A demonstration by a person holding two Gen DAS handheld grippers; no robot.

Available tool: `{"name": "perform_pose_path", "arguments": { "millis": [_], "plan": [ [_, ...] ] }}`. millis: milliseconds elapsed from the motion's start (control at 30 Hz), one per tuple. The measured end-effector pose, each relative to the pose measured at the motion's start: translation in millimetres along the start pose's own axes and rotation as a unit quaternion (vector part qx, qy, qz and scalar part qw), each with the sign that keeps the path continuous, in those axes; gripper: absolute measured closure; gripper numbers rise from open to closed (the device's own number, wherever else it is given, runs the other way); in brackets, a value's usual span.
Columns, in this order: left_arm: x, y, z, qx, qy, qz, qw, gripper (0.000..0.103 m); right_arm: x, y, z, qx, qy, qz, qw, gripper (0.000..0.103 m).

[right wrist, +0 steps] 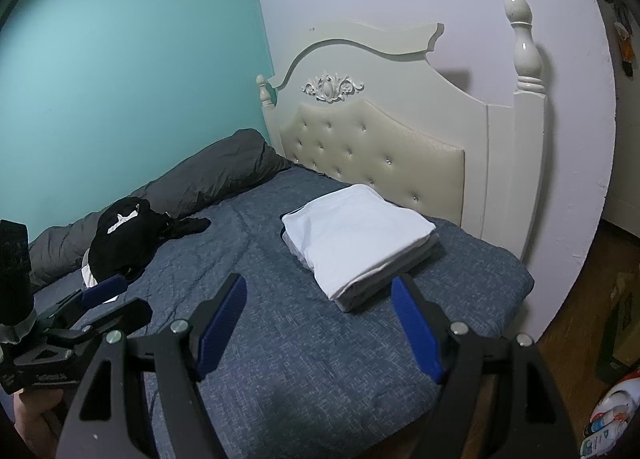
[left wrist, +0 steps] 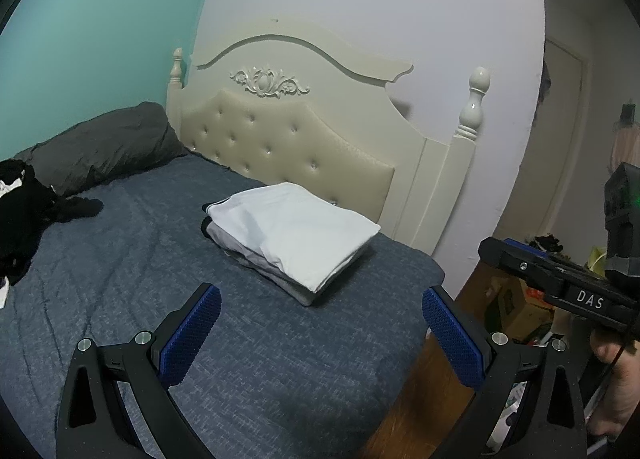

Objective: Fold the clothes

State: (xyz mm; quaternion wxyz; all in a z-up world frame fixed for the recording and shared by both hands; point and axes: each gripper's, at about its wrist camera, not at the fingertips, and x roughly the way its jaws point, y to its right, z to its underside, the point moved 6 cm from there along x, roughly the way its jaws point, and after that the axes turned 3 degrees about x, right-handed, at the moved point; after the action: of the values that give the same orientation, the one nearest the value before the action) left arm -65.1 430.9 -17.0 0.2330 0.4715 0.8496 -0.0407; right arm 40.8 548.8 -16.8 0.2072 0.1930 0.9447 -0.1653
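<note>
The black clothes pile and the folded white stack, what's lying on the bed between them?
Nothing: only bare blue bedspread separates the black clothes pile from the folded white stack, clearest in the right wrist view.

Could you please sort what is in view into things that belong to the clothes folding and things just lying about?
Belongs to the job:
folded white stack
black clothes heap
left gripper, open
right gripper, open

Just lying about:
grey pillow
headboard
blue bedspread
</note>
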Motion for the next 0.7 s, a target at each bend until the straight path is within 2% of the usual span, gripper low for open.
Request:
{"name": "perform_pose_path", "arguments": {
  "millis": [700],
  "plan": [
    [-24.6,7.5,11.3,0.009,0.006,-0.005,0.9999,0.000,-25.7,-7.9,16.5,0.006,0.002,0.003,1.000,0.024]
  ]
}}
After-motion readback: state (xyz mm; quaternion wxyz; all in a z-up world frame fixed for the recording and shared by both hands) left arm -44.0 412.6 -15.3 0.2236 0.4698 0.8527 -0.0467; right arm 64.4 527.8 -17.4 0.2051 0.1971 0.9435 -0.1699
